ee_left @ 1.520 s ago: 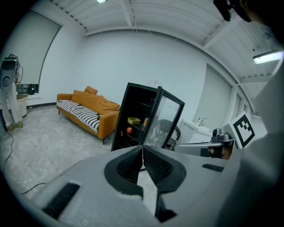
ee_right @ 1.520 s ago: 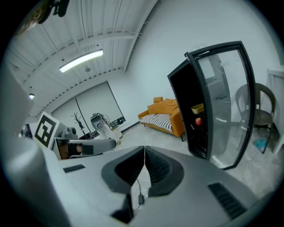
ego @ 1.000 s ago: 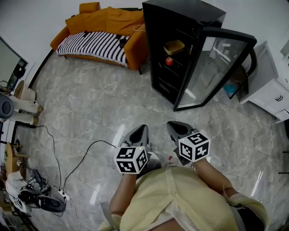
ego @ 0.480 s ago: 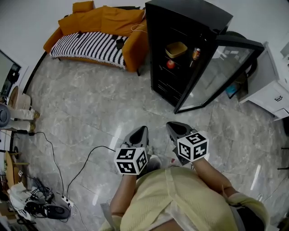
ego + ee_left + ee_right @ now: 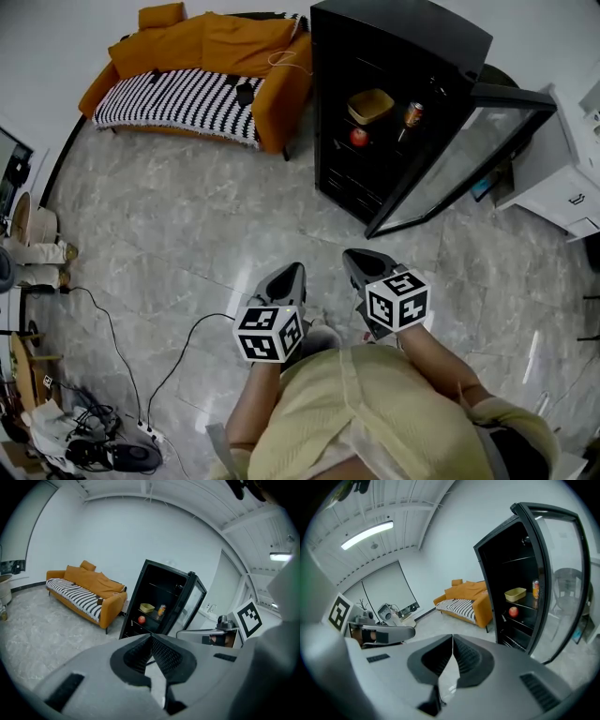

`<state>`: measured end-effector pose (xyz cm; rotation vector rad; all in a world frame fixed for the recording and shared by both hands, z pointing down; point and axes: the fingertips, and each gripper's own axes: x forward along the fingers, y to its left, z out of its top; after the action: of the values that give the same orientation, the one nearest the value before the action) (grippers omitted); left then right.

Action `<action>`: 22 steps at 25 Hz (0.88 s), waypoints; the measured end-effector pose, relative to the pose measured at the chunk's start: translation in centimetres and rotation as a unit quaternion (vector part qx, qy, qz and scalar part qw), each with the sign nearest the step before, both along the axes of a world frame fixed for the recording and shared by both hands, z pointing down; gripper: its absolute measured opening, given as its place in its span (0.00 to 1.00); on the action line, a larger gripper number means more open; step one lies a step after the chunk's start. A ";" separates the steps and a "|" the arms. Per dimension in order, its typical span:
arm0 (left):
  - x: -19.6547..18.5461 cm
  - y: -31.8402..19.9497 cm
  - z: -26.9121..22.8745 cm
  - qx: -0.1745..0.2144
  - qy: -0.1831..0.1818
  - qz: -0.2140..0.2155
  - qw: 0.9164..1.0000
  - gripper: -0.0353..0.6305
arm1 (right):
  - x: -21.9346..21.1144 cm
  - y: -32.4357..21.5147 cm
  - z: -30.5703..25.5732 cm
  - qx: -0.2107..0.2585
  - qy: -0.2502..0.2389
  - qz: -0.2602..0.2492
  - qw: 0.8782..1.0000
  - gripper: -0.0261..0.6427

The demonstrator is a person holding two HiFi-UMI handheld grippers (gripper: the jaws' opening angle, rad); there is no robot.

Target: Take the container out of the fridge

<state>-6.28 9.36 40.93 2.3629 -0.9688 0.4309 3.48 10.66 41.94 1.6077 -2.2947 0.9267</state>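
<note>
Pale yellow top (image 5: 375,412). Left gripper (image 5: 296,269) and right gripper (image 5: 351,255): grey moulded shells, black ribbed pads (image 5: 165,656) (wedge-shaped), each carrying a white cube (image 5: 267,333) with black square markers.

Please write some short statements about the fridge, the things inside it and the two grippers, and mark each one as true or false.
1. The door of the fridge stands open. True.
2. The right gripper holds the yellow container. False: it is shut on nothing, and the container sits on a fridge shelf.
3. A red apple lies on the shelf below the container. True.
4. The left gripper is wide open. False: its jaws are together, with nothing between them.
5. A can stands beside the container. True.
</note>
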 end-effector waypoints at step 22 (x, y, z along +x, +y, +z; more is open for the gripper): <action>-2.1 -6.4 0.3 0.036 -0.009 0.004 0.999 0.09 | -0.3 -7.9 0.8 0.013 0.042 0.008 0.999 0.08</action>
<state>-8.34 2.93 41.25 2.4330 -0.9984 0.4263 3.15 2.80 42.72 1.6461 -2.2490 0.8190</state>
